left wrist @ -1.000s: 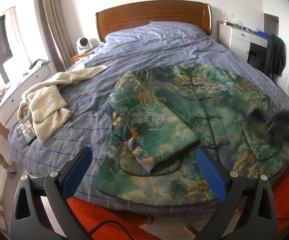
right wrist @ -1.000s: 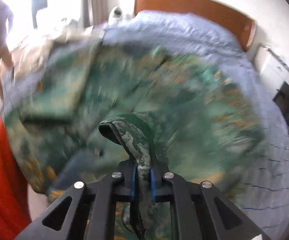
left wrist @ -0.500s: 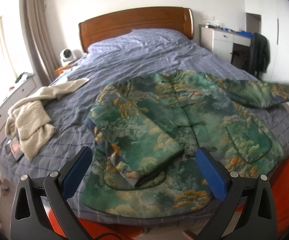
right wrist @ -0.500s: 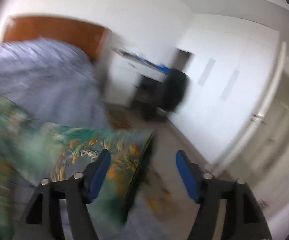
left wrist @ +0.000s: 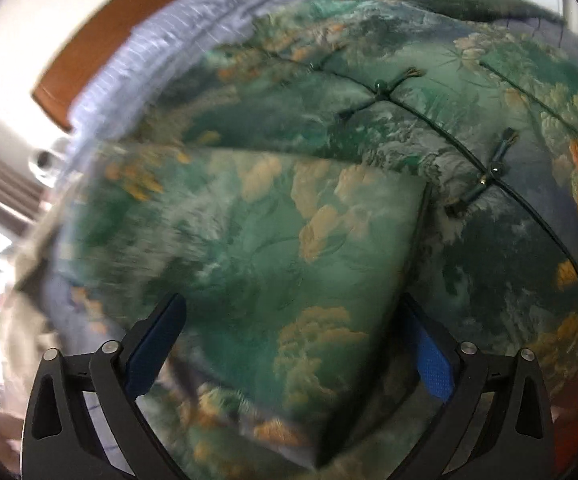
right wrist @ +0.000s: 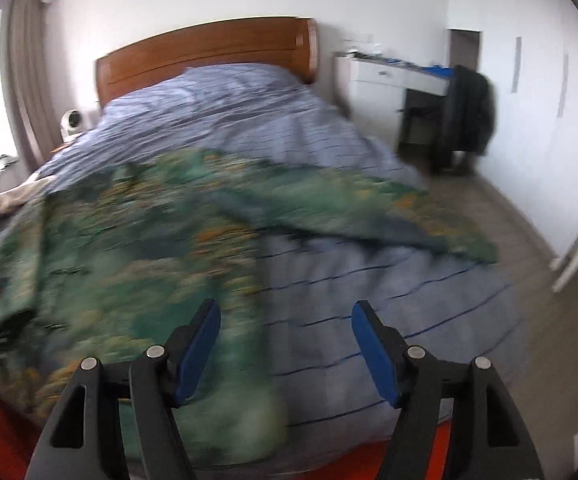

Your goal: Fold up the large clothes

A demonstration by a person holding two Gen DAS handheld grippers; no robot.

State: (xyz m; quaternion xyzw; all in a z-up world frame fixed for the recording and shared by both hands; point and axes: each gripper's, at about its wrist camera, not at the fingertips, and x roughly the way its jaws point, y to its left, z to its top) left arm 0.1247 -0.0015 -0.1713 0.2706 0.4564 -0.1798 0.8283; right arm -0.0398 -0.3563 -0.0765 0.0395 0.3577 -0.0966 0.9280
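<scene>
Probably the jacket (left wrist: 369,128) is thick, soft and a bit heavy. Both grippers, left (left wrist: 293,348) and right (right wrist: 287,346), are open and empty; its out-spread sleeve (right wrist: 389,212) seems best to take by the cuff.

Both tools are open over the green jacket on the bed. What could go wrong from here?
1. The left tool straddles the folded sleeve; closing there may pinch the jacket layer beneath too and drag the fold undone.
2. The other sleeve reaches to the bed edge and could slide off toward the floor.
3. The right tool grips nothing, and both views are blurred, so aim is uncertain.
</scene>
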